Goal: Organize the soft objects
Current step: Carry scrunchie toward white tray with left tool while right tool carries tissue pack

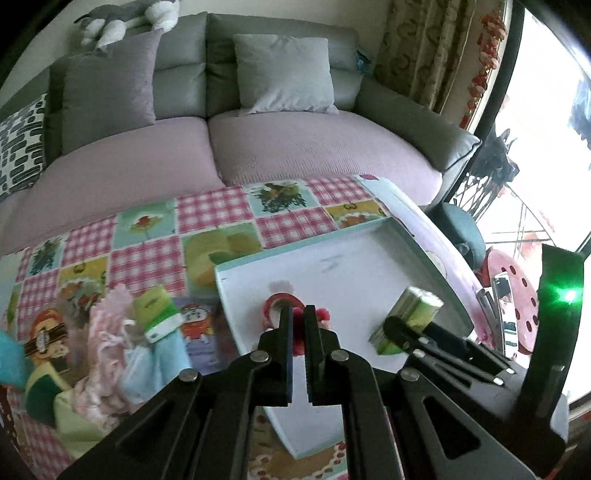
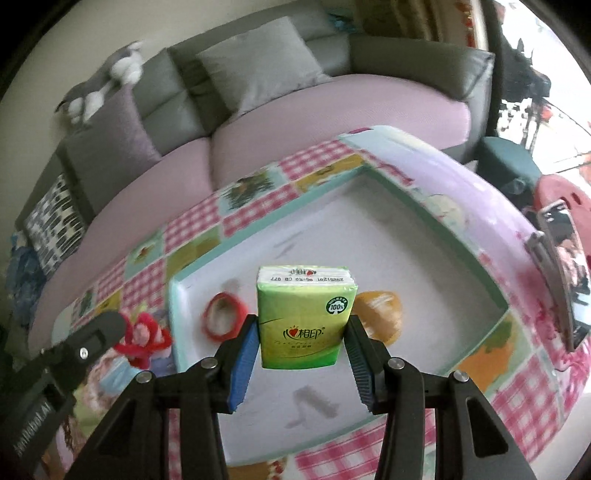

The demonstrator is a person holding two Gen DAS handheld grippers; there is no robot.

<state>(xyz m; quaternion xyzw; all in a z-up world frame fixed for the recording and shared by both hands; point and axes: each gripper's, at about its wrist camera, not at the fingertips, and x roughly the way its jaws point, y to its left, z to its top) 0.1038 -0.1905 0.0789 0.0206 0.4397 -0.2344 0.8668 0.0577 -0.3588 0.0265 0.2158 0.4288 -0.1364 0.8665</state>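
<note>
My right gripper (image 2: 301, 334) is shut on a green tissue pack (image 2: 304, 317) and holds it above the white tray (image 2: 424, 258); the pack also shows in the left wrist view (image 1: 408, 317). My left gripper (image 1: 298, 314) is shut on a red and pink soft toy (image 1: 325, 315) at the tray's left rim; the toy shows in the right wrist view (image 2: 144, 338). A red tape ring (image 2: 223, 315) and an orange-brown object (image 2: 380, 312) lie in the tray. A second green tissue pack (image 1: 157, 312) lies on a pile of pink and blue cloths (image 1: 110, 354) left of the tray.
The table has a pink checked patchwork cloth (image 1: 218, 210). Behind it stands a grey and lilac sofa (image 1: 295, 147) with cushions and a plush toy (image 1: 125, 18). A phone (image 2: 561, 280) stands at the table's right edge. A red stool (image 1: 517, 291) is beyond.
</note>
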